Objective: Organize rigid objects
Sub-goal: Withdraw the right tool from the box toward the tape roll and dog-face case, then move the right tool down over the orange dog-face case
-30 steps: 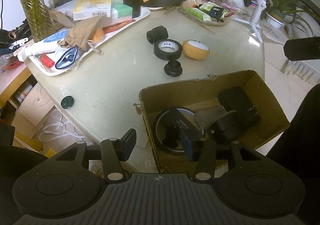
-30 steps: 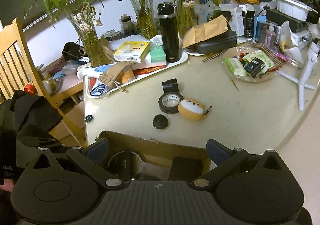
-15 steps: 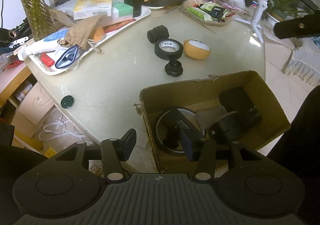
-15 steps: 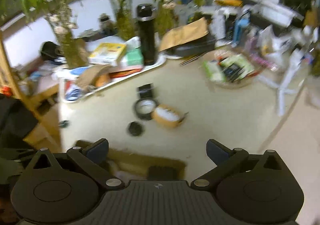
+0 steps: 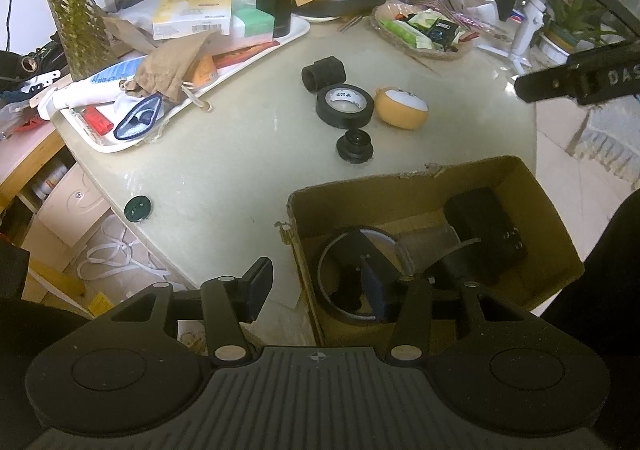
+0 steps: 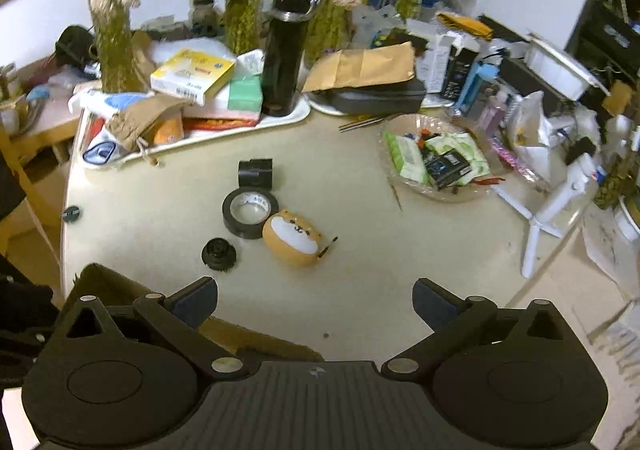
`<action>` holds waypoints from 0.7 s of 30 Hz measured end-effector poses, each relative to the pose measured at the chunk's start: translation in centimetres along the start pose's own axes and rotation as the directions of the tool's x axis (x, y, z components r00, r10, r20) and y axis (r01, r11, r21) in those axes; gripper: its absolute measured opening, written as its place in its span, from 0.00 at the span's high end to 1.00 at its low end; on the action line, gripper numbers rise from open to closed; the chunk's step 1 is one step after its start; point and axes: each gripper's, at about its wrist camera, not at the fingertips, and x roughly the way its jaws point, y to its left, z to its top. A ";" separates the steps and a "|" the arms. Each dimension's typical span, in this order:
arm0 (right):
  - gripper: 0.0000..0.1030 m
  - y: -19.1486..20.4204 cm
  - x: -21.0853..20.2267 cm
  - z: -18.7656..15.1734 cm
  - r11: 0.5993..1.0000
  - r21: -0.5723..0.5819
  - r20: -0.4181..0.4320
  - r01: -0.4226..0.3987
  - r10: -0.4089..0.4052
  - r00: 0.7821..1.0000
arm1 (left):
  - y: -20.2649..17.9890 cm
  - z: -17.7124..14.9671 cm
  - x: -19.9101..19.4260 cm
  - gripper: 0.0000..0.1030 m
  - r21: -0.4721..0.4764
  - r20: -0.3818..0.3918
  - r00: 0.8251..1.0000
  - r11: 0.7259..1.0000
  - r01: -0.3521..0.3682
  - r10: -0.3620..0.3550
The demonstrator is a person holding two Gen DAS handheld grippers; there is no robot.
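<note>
Sitting in cardboard box [image 5: 548,218]: ring [image 5: 336,250], blk lens bits [image 5: 484,230].

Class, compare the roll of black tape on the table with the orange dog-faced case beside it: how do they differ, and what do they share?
The tape roll is black; the dog-faced case is orange with a white face patch. The tape roll is a flat ring with an open, pale-lined core; the case is a closed, rounded lump. The tape roll lies nearer the black cylinder; the case sits on its far side. Both rest on the table, outside the cardboard box.
</note>
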 end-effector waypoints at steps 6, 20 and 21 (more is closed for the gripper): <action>0.00 -1.7 3.0 0.6 0.995 0.023 -0.072 -0.099 0.100 0.992 | 0.3 0.8 0.1 0.53 -0.005 0.015 1.000 1.000 0.003 -0.003; 0.00 -3.6 12.2 2.7 0.967 0.106 -0.206 -0.231 0.249 0.946 | 0.9 2.1 1.3 0.53 -0.013 0.049 0.998 0.999 0.029 -0.028; 0.00 -3.8 12.9 2.9 0.963 0.126 -0.218 -0.239 0.262 0.940 | 1.0 2.1 1.4 0.53 -0.018 0.048 0.998 0.999 0.032 -0.031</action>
